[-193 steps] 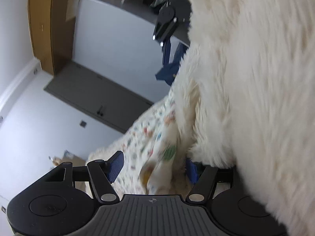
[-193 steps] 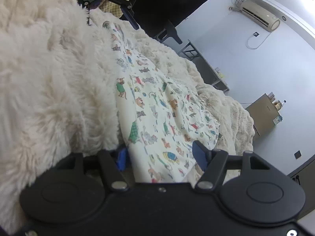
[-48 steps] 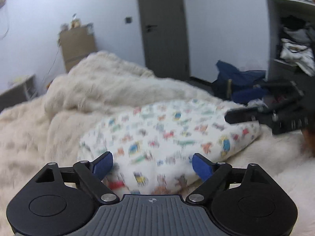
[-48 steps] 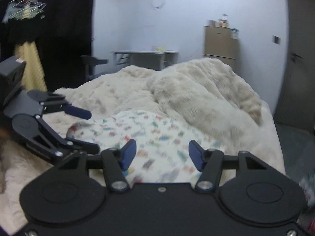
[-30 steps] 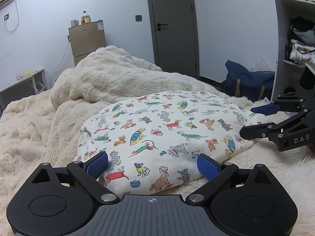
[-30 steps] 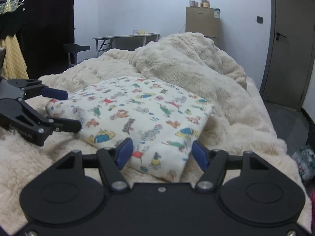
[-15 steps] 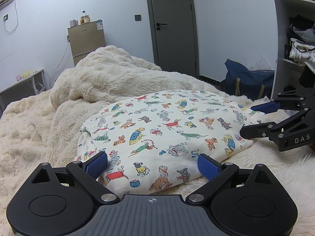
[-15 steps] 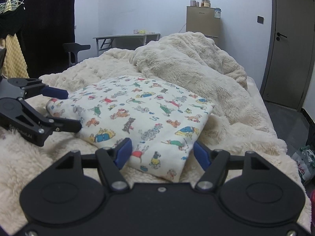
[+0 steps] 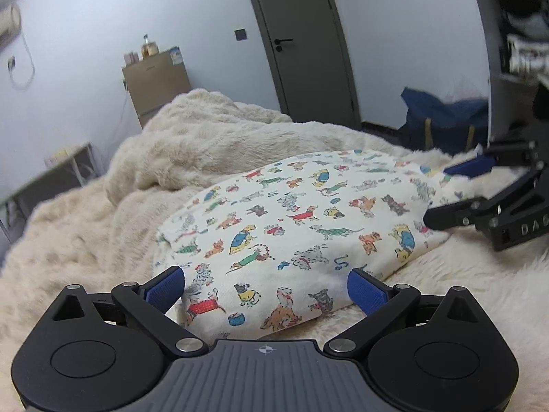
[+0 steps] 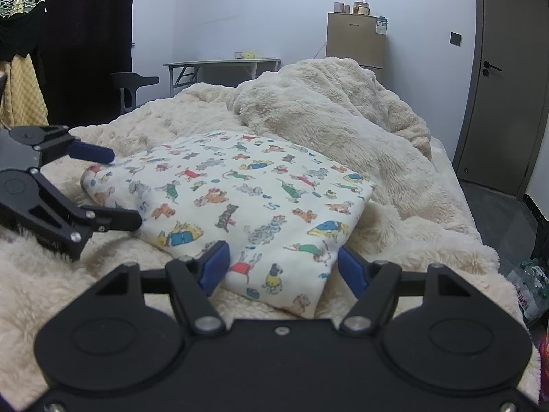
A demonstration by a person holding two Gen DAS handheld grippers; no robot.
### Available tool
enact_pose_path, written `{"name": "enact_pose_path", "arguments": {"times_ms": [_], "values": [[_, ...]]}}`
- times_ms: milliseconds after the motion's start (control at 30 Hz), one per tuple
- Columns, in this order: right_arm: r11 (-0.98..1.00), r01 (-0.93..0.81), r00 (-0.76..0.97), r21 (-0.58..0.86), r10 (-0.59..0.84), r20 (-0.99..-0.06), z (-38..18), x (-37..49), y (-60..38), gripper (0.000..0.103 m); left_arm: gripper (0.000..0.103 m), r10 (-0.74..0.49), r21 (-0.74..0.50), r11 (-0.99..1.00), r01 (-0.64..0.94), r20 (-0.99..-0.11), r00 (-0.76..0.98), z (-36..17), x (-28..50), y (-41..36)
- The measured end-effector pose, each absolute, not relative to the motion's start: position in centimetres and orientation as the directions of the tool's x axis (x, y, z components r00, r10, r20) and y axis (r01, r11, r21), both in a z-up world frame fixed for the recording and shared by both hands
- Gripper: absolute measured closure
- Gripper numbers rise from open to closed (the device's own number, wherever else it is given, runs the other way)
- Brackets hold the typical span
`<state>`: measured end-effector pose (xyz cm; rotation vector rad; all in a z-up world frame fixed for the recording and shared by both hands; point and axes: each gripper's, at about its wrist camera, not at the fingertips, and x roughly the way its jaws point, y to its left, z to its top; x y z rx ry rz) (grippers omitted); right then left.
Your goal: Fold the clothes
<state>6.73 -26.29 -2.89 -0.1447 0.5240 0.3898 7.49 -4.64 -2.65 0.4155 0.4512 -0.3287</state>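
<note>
A folded cream garment with a colourful dog and cat print (image 9: 295,226) lies flat on a fluffy cream blanket (image 9: 79,237); it also shows in the right wrist view (image 10: 240,202). My left gripper (image 9: 266,286) is open and empty, its blue pads either side of the garment's near edge. My right gripper (image 10: 279,266) is open and empty at the opposite near corner. Each gripper shows in the other's view: the right one (image 9: 456,194) at the garment's right side, the left one (image 10: 113,187) at its left side.
A bunched fluffy blanket (image 10: 336,116) lies behind the garment. A grey door (image 9: 305,44), a small brown fridge (image 10: 357,41), a folding table (image 10: 223,67) and a dark chair (image 10: 132,86) stand around the bed. A blue bag (image 9: 442,120) lies on the floor.
Both grippers let go of the garment, which was laid down folded on the blanket. In the last half second the left view has shifted slightly; the garment has not moved.
</note>
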Motion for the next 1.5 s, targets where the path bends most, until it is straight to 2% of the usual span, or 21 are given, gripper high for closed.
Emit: {"name": "enact_pose_path", "arguments": {"times_ms": [300, 400, 500, 600, 700, 833, 933, 1033, 1133, 1167, 1267, 1300, 1333, 1367, 1400, 1467, 1500], "values": [[0.916, -0.4, 0.795, -0.042, 0.324, -0.514, -2.9, 6.7, -26.2, 0.034, 0.002, -0.189, 0.374, 0.841, 0.39, -0.473, 0.861, -2.9, 7.1, -5.2], [0.902, -0.427, 0.783, -0.067, 0.331, -0.527, -2.6, 6.7, -26.0, 0.034, 0.002, -0.24, 0.438, 0.769, 0.466, -0.477, 0.845, -2.9, 6.7, -5.4], [0.818, -0.527, 0.755, -0.231, 0.326, -0.569, -1.6, 6.3, -25.0, 0.034, 0.006, -0.354, 0.63, 0.526, 0.572, -0.449, 0.82, -3.1, 5.5, -4.9], [0.702, -0.577, 0.759, -0.418, 0.271, -0.593, -1.0, 5.9, -23.6, 0.031, 0.009, -0.367, 0.687, 0.36, 0.631, -0.517, 0.773, -3.4, 5.8, -4.5], [0.604, -0.596, 0.765, -0.53, 0.226, -0.603, -1.6, 5.9, -21.8, 0.029, 0.008, -0.381, 0.73, 0.3, 0.614, -0.498, 0.779, -3.9, 6.4, -4.9], [0.468, -0.618, 0.77, -0.632, 0.198, -0.607, -3.1, 5.7, -19.3, 0.029, 0.023, -0.361, 0.802, 0.273, 0.531, -0.426, 0.829, -4.1, 7.2, -5.7], [0.433, -0.604, 0.789, -0.669, 0.207, -0.578, -3.1, 5.4, -18.1, 0.029, 0.05, -0.367, 0.775, 0.327, 0.54, -0.423, 0.829, -2.7, 8.3, -5.5], [0.434, -0.606, 0.791, -0.667, 0.237, -0.564, -2.8, 5.6, -17.1, 0.029, 0.057, -0.382, 0.718, 0.381, 0.582, -0.452, 0.806, -0.9, 9.5, -5.4], [0.425, -0.585, 0.808, -0.691, 0.232, -0.541, -3.0, 7.0, -16.3, 0.034, 0.058, -0.386, 0.705, 0.393, 0.591, -0.457, 0.801, -0.4, 10.3, -5.5], [0.41, -0.558, 0.825, -0.721, 0.187, -0.533, -3.2, 8.0, -16.1, 0.042, 0.058, -0.389, 0.701, 0.396, 0.594, -0.458, 0.799, -0.2, 10.3, -5.5], [0.393, -0.559, 0.824, -0.73, 0.159, -0.544, -2.6, 9.5, -16.8, 0.045, 0.054, -0.407, 0.691, 0.405, 0.599, -0.45, 0.795, -0.2, 9.8, -5.2], [0.405, -0.575, 0.812, -0.711, 0.171, -0.559, -2.1, 9.8, -17.1, 0.048, 0.048, -0.413, 0.697, 0.394, 0.599, -0.448, 0.793, -0.6, 9.3, -5.2], [0.39, -0.605, 0.789, -0.694, 0.179, -0.587, -1.8, 10.1, -17.3, 0.05, 0.03, -0.413, 0.713, 0.363, 0.6, -0.454, 0.79, -1.2, 8.9, -5.4], [0.374, -0.634, 0.766, -0.676, 0.186, -0.615, -1.5, 10.4, -17.5, 0.057, 0.024, -0.407, 0.737, 0.304, 0.603, -0.472, 0.782, -2.2, 8.3, -5.8], [0.367, -0.668, 0.736, -0.647, 0.2, -0.647, -1.0, 10.8, -17.7, 0.063, 0.025, -0.402, 0.75, 0.261, 0.608, -0.488, 0.775, -3.0, 7.9, -6.2], [0.369, -0.736, 0.664, -0.567, 0.234, -0.71, 0.5, 11.9, -18.4, 0.063, 0.035, -0.401, 0.73, 0.253, 0.635, -0.518, 0.756, -3.4, 8.1, -6.3], [0.388, -0.747, 0.649, -0.54, 0.247, -0.72, 1.4, 12.6, -18.9, 0.063, 0.036, -0.413, 0.696, 0.286, 0.659, -0.531, 0.74, -2.9, 8.5, -6.0]]}}
